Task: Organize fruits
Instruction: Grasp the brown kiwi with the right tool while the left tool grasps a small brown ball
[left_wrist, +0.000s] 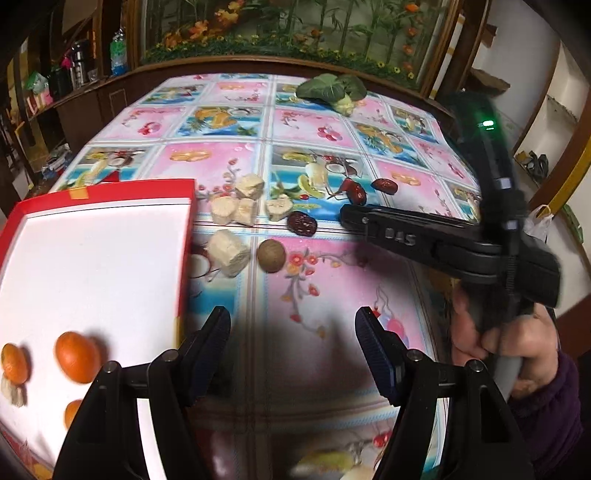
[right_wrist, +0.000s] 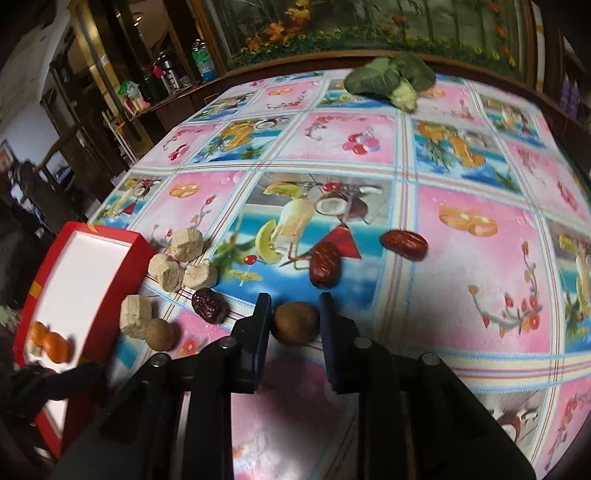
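Observation:
A red box (left_wrist: 129, 186) with a white inside holds several oranges (left_wrist: 77, 356) at the left. Beside it on the fruit-print tablecloth lie beige chunks (left_wrist: 231, 253), dark red dates (left_wrist: 301, 223) and a brown round fruit (left_wrist: 271, 255). My left gripper (left_wrist: 293, 328) hangs open over bare cloth near the box's right wall, holding nothing. In the right wrist view, my right gripper (right_wrist: 294, 297) is shut on a second brown round fruit (right_wrist: 295, 324), with a finger against each side. Two dates (right_wrist: 325, 265) lie just beyond it. The right gripper (left_wrist: 345, 218) hides that fruit in the left wrist view.
A green leafy vegetable (right_wrist: 391, 77) lies at the table's far edge. A person's hand (left_wrist: 509, 343) grips the right tool's handle at the right. Shelves with bottles (left_wrist: 118, 51) stand beyond the table's left side. Open cloth spreads to the right of the dates.

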